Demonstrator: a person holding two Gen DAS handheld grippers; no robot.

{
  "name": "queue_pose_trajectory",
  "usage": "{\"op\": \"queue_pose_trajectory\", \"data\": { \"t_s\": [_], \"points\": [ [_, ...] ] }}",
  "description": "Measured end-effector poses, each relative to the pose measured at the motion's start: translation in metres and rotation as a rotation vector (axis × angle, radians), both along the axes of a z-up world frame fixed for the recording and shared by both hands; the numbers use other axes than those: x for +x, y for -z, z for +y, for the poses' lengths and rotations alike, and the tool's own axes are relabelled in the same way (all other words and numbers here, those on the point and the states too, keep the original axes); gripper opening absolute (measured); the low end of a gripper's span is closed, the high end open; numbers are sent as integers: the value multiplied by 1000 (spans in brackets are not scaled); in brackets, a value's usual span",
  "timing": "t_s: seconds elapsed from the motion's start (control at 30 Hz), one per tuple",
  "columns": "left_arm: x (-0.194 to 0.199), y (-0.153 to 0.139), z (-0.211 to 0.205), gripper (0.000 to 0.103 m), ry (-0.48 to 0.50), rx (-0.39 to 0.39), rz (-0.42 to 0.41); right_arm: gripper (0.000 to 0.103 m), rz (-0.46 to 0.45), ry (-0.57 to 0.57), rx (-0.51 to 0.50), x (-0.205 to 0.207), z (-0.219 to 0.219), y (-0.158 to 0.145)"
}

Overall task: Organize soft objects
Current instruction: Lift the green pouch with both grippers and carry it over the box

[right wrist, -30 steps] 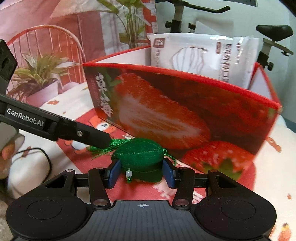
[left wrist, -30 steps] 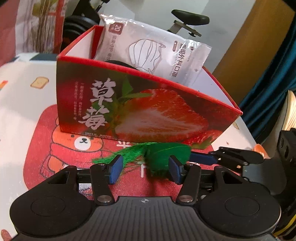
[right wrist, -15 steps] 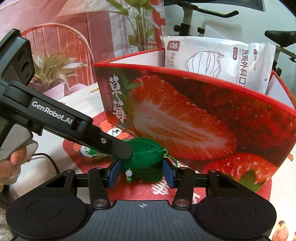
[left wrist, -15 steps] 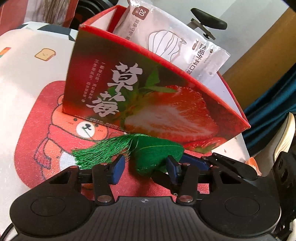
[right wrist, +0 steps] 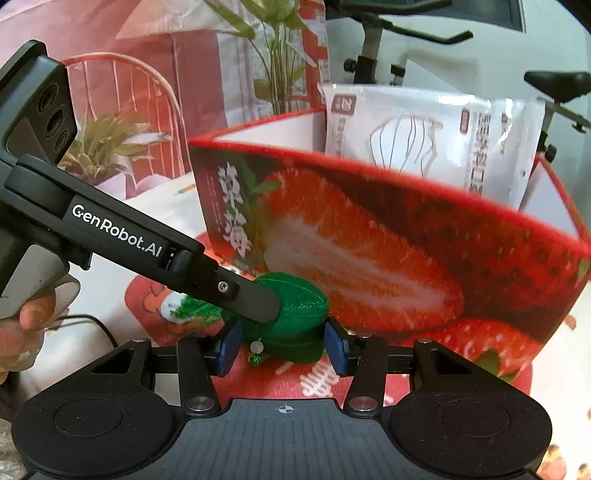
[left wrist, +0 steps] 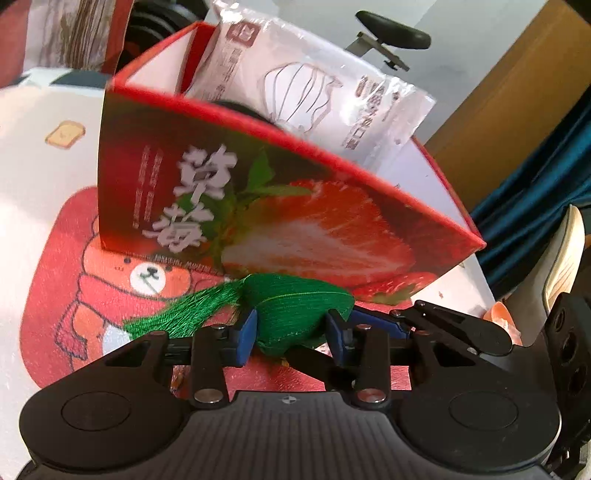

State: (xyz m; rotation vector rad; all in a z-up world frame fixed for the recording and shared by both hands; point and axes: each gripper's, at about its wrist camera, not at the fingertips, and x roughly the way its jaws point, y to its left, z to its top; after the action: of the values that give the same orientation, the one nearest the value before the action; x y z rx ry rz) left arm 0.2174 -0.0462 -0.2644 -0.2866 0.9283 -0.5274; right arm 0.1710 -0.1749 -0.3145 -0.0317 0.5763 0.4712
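Observation:
A green cloth sachet (left wrist: 299,310) with a green tassel (left wrist: 184,314) hangs just above the red bear mat, in front of the red strawberry box (left wrist: 280,218). My left gripper (left wrist: 291,338) is shut on one side of it. My right gripper (right wrist: 282,347) is shut on the same sachet (right wrist: 295,321) from the other side. A white pack of face masks (left wrist: 310,85) stands inside the box. It also shows in the right wrist view (right wrist: 432,129). The right gripper's fingers (left wrist: 376,321) show in the left wrist view. The left gripper's body (right wrist: 122,236) crosses the right wrist view.
The red bear mat (left wrist: 74,280) lies on a white patterned tablecloth (left wrist: 33,155). An exercise bike seat (left wrist: 391,33) and a wooden door stand behind the table. A blue curtain (left wrist: 535,206) hangs at the right. A potted plant print (right wrist: 107,144) is at the back left.
Both grippers have lifted the sachet and brought it nearer the strawberry box. The left gripper's fingers have closed from open onto the sachet. The box looms larger in both views.

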Motion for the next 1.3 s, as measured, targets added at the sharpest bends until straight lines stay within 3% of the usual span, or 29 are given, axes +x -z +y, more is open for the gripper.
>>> {"op": "queue_pose_trajectory", "data": {
  "t_s": [0.63,1.1,1.3],
  "points": [
    [-14,-110,14,43,19,-10,-240,45,-223,-29,33,-3,2,-104],
    [26,-184,-14,43,48,8,-477,45,-376,4,-20,48,-20,-188],
    [48,-195,-33,43,48,0,-501,45,-359,35,-48,74,-32,-191]
  ]
}}
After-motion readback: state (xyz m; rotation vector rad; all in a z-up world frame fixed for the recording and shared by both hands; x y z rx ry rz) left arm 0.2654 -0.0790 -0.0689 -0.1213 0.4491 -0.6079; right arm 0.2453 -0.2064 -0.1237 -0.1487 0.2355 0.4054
